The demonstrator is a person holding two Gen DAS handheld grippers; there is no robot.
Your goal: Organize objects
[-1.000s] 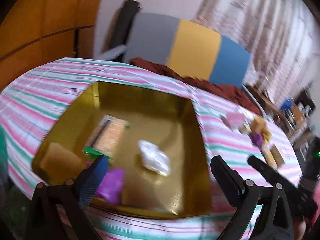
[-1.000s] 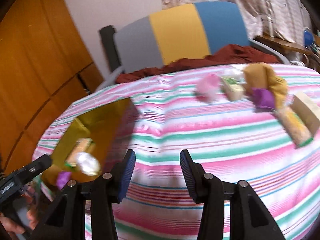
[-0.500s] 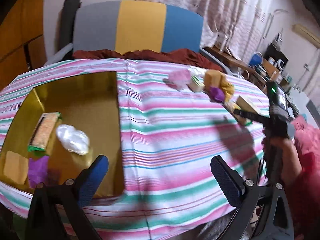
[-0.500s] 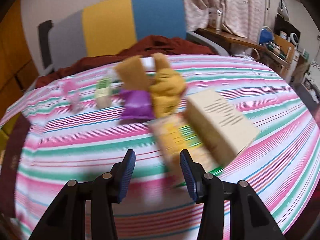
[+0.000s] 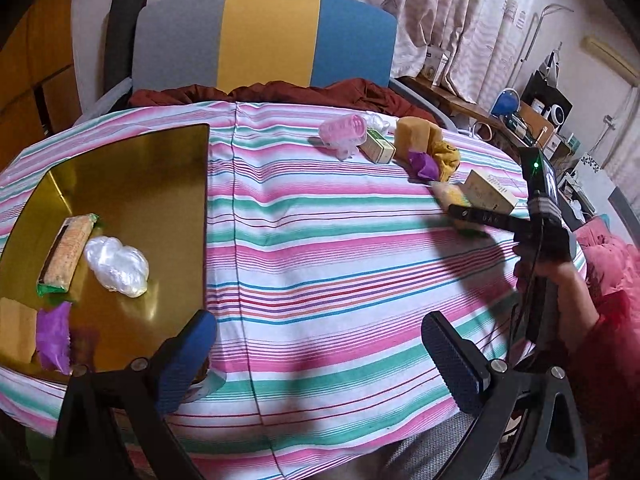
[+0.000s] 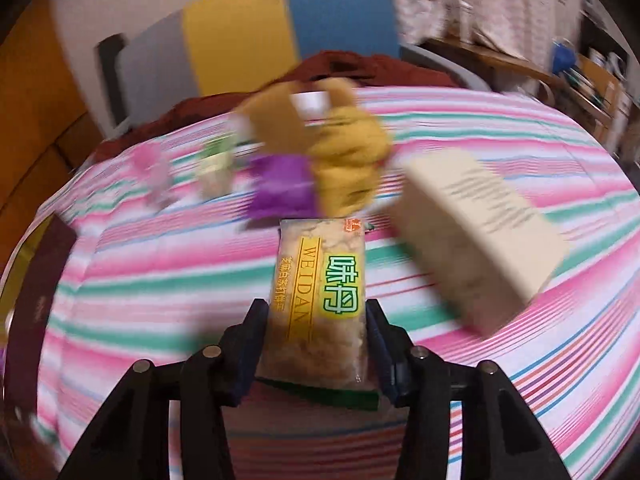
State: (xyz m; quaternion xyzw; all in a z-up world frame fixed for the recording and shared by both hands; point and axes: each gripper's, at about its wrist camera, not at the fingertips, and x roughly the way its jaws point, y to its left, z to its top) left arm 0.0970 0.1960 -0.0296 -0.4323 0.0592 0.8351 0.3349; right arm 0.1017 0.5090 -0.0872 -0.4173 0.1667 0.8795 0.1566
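Risk of crushing or dropping the snack packet [image 6: 320,300] pinched between the right gripper [image 6: 316,344], cream box [image 6: 480,240] just right; left gripper [image 5: 320,360] open, idle.

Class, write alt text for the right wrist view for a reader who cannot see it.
The right gripper grips a yellow-and-green snack packet between its fingers, above a striped tablecloth. Beyond lie a cream box, a purple wrapper and a mustard cloth, all blurred.
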